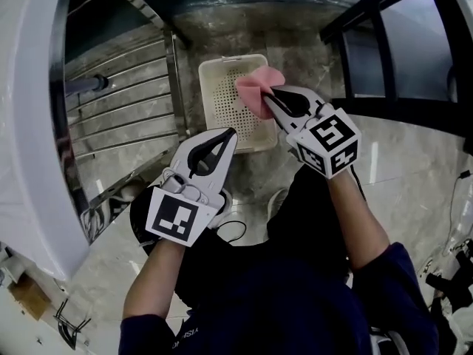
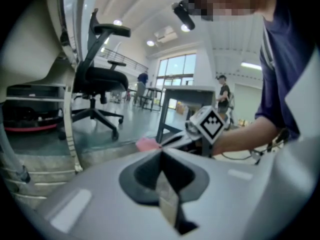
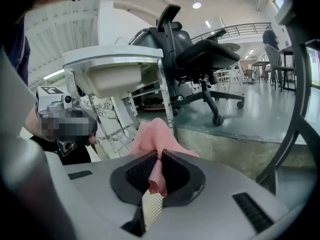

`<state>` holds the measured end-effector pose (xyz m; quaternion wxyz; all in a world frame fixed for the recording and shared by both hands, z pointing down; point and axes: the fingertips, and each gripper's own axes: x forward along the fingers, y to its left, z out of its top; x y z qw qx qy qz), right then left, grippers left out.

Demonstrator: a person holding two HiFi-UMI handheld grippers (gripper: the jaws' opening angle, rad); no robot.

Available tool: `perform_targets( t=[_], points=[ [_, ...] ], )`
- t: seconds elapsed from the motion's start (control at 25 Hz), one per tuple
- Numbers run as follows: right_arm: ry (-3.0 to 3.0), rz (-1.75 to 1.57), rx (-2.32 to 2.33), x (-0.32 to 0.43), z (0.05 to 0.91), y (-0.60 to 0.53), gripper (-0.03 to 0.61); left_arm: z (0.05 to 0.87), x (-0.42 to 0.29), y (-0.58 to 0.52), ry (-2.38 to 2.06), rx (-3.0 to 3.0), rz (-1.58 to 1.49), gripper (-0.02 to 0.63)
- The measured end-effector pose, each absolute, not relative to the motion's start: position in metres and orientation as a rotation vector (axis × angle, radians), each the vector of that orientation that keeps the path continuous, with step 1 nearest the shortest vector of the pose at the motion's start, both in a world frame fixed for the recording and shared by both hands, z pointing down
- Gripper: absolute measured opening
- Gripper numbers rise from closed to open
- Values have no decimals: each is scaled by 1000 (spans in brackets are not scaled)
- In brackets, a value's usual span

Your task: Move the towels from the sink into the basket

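Dark-sleeved arms (image 1: 369, 228) reach down from the foot of the head view toward a marble floor (image 1: 414, 161), with a white sink (image 3: 112, 69) on its metal rack (image 1: 126, 102) standing to the left. What the sink holds, no view shows. On the floor just beside the rack sits a cream perforated basket (image 1: 214, 69), set low and open-topped, apparently so that laundry can be dropped straight in; the part of its bottom that shows is bare. Right tongs (image 1: 272, 93) hang over the basket's right half, pinching a pink towel (image 1: 255, 87) by a fold. The cloth is bunched ahead of the tips, directly above the mesh, and seems placed for a release into the basket. Whether the towel already touches the bottom cannot be told. Left tongs (image 1: 230, 133), pressed together on nothing, hover at the basket's near edge, apparently idle while the other hand does the carrying.
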<state>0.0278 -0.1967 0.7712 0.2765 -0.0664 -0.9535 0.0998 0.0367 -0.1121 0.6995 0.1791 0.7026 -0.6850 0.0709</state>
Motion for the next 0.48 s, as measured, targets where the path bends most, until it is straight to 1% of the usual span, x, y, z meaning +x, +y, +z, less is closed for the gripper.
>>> perform_targets(
  t=[0.48],
  points=[
    [-2515,261,-181,17,842,-185,26,741,24,-108,-1942,1999,200,3]
  ],
)
